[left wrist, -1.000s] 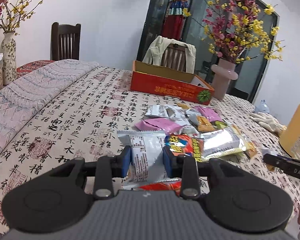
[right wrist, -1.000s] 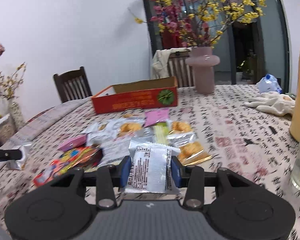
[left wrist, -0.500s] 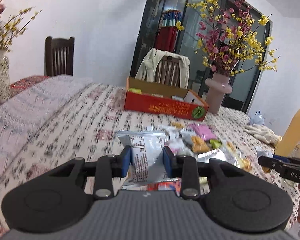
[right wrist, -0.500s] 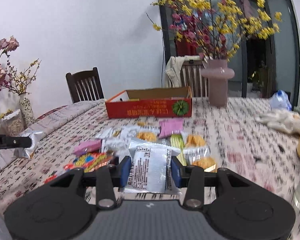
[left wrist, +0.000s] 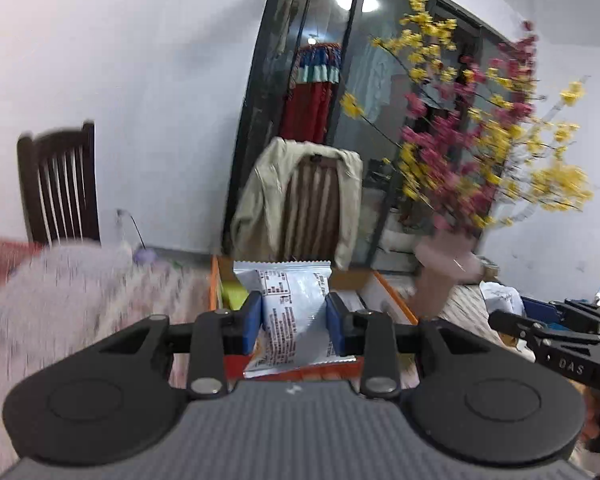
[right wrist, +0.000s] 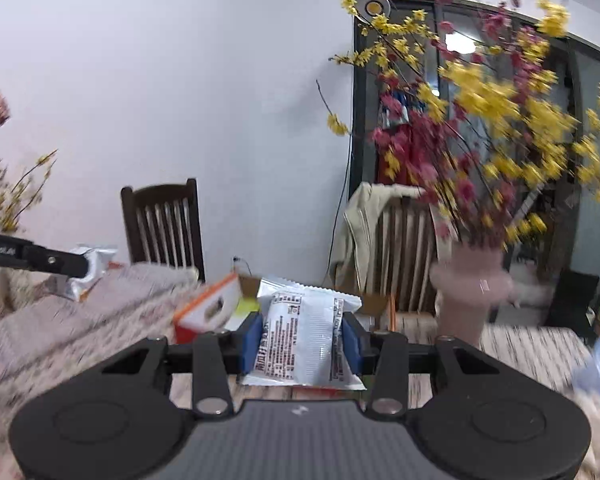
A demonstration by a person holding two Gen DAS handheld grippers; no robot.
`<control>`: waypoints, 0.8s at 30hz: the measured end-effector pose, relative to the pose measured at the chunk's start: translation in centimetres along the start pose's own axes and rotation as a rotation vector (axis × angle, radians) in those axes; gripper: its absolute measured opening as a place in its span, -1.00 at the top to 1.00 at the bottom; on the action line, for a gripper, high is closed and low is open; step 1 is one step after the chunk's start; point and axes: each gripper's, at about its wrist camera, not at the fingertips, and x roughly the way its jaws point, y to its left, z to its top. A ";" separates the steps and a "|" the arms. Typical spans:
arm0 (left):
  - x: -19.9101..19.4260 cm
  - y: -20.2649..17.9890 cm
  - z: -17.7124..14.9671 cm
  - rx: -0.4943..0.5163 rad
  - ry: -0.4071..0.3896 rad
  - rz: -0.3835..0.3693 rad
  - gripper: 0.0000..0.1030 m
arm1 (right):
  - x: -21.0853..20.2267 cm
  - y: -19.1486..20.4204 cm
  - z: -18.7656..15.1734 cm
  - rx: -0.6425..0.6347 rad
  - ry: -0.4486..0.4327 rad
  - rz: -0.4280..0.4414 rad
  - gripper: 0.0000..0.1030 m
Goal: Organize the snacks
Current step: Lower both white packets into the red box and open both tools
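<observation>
Left gripper [left wrist: 293, 328] is clamped on a silver snack packet [left wrist: 294, 312], held above the orange box [left wrist: 392, 300]. Right gripper [right wrist: 300, 340] is clamped on a second silver packet [right wrist: 304, 336], just short of the box rim. Packet print is unreadable.

- Left gripper [left wrist: 293, 326]: black linkage arms, blue finger pads [left wrist: 251, 322], silver pivot screws, ribbed grey housing.
- Right gripper [right wrist: 300, 344]: identical; "DAS" marking.

The letters "DAS" stood in pale print on the right gripper [left wrist: 556, 344]; the packets' print was too small to read.
</observation>
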 end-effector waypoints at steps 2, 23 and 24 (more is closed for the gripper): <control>3.6 -0.1 2.5 0.014 0.017 -0.006 0.33 | 3.9 -0.9 2.3 -0.030 0.013 0.006 0.19; 37.8 3.8 -1.0 -0.122 0.432 -0.022 0.05 | 40.0 -7.2 0.6 0.142 0.519 0.026 0.13; 37.7 3.8 -1.0 -0.121 0.414 -0.013 -0.05 | 40.2 -7.2 0.2 0.144 0.522 0.021 0.09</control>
